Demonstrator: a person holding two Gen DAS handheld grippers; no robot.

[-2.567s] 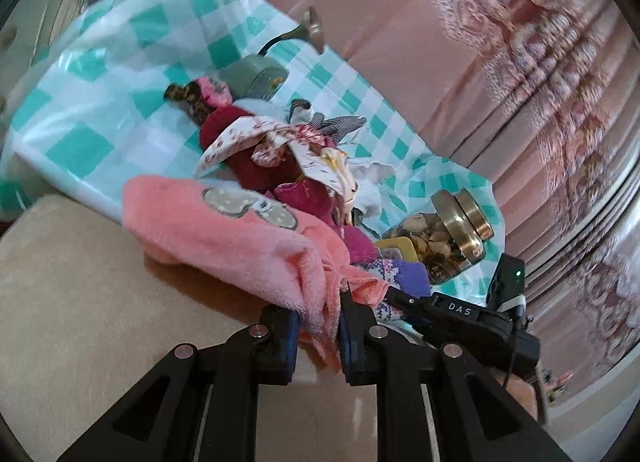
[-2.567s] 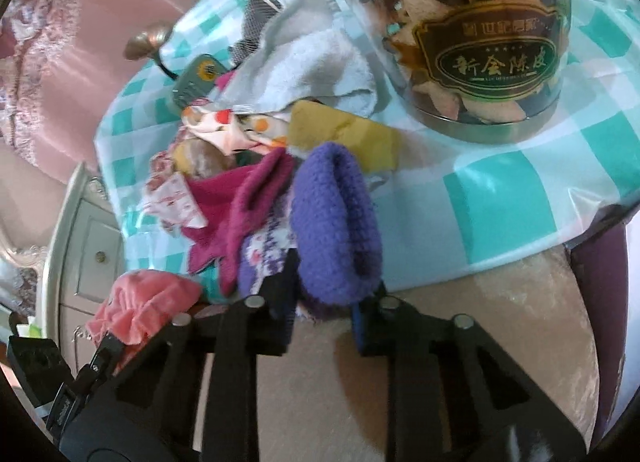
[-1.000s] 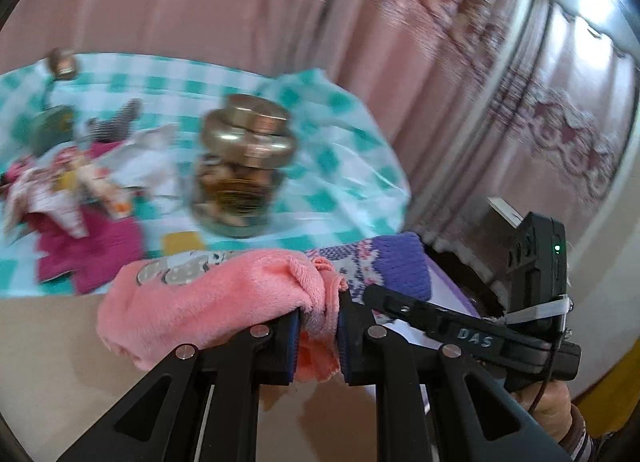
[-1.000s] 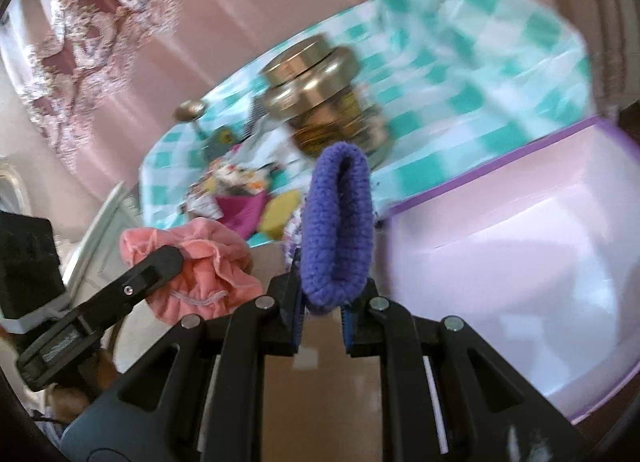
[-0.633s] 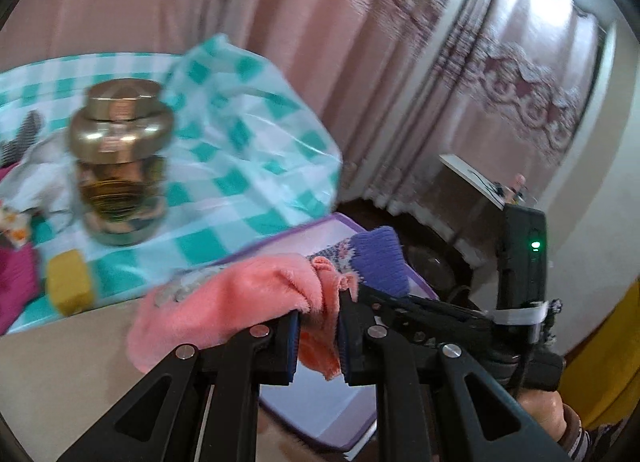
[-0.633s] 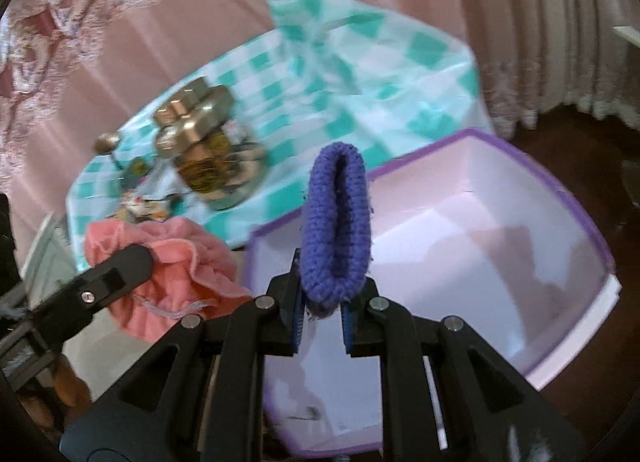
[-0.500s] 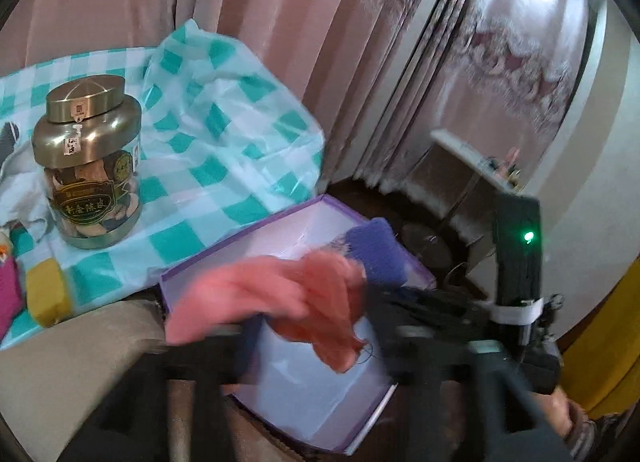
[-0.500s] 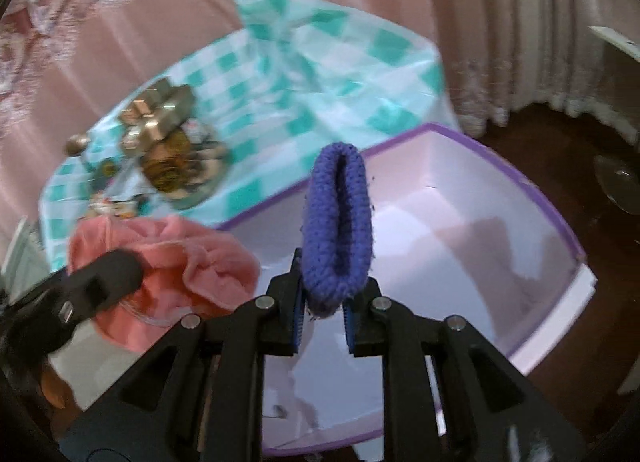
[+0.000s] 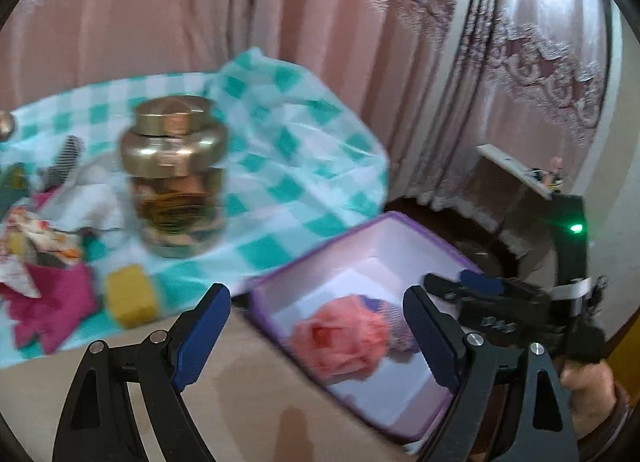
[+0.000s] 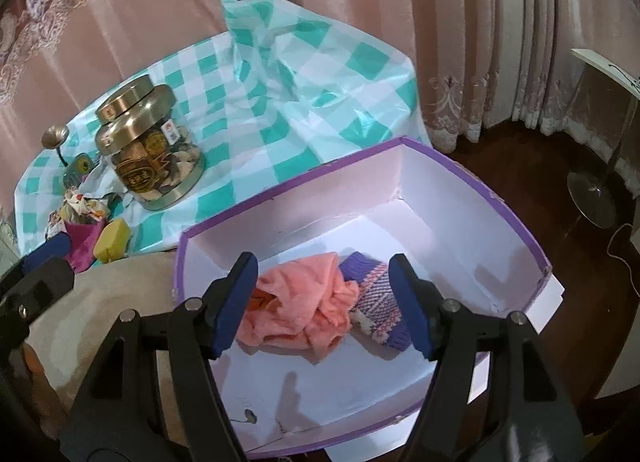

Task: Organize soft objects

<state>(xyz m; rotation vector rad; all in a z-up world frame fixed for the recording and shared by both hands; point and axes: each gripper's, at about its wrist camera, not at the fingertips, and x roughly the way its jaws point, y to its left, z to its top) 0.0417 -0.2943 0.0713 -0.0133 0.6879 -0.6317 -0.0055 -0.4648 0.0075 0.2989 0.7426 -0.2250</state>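
Both my claws stand open over the purple box (image 10: 472, 182), with nothing between the fingers. My left claw (image 9: 316, 330) gapes wide; my right claw (image 10: 324, 302) has just been opening, and the pieces now lie loose beneath it. The pink fleece cloth (image 10: 300, 302) sits crumpled on the white floor of the box, touching the purple knitted piece (image 10: 376, 298) just beside it. On the desk's teal checked cloth (image 10: 320, 102) beyond the box stand a brass-lidded jar (image 10: 148, 146), a yellow block (image 10: 112, 246), a magenta cloth (image 9: 52, 306) and a heap of other fabrics, well apart from the box.
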